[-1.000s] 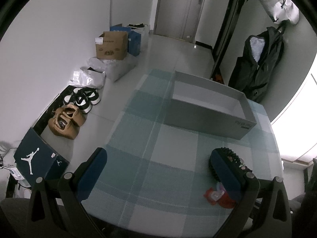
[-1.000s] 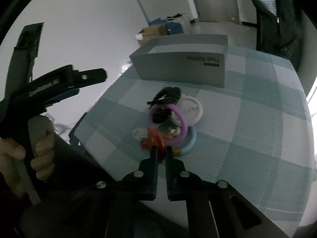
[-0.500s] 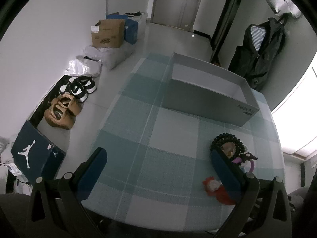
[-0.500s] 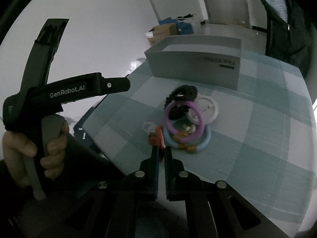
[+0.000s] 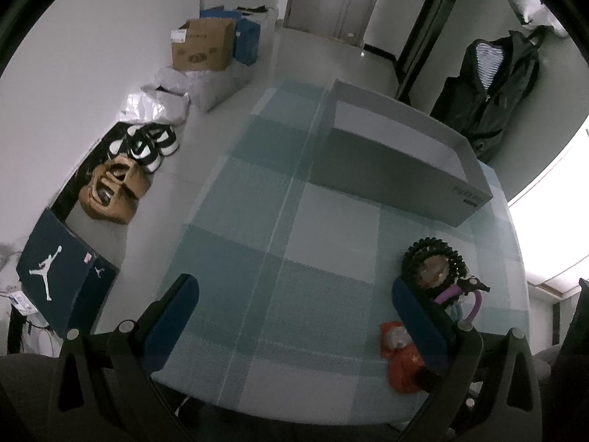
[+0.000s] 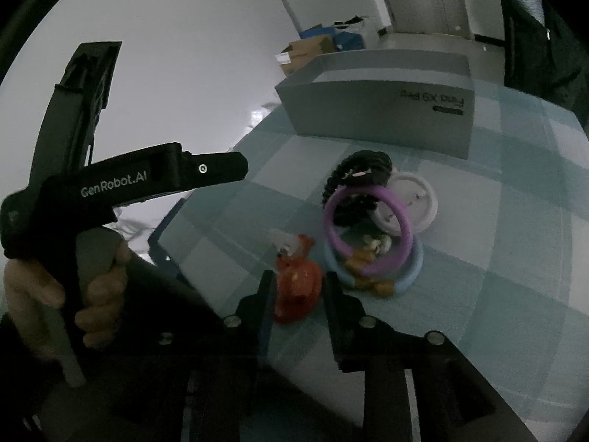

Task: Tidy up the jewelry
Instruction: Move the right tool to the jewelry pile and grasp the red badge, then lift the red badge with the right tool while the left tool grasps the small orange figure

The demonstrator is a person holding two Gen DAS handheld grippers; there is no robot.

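right gripper (image 6: 297, 287): fingers parted, standing either side of the red pouch (image 6: 297, 287) on the table (image 6: 515, 294); whether they touch it cannot be told. pouch lies just beside the jewelry pile: purple ring (image 6: 368, 234) leaning tilted over a blue ring (image 6: 406, 276), black coil band (image 6: 359, 175) and white disc (image 6: 414, 202) behind. grey box (image 6: 379, 108) stands farther back, apart from the pile. left gripper (image 5: 294, 304): jaws wide apart, holding nothing, above the checked cloth (image 5: 279, 258), pile near its right finger (image 5: 416, 309). shoes (image 5: 147, 143) and cartons on floor.
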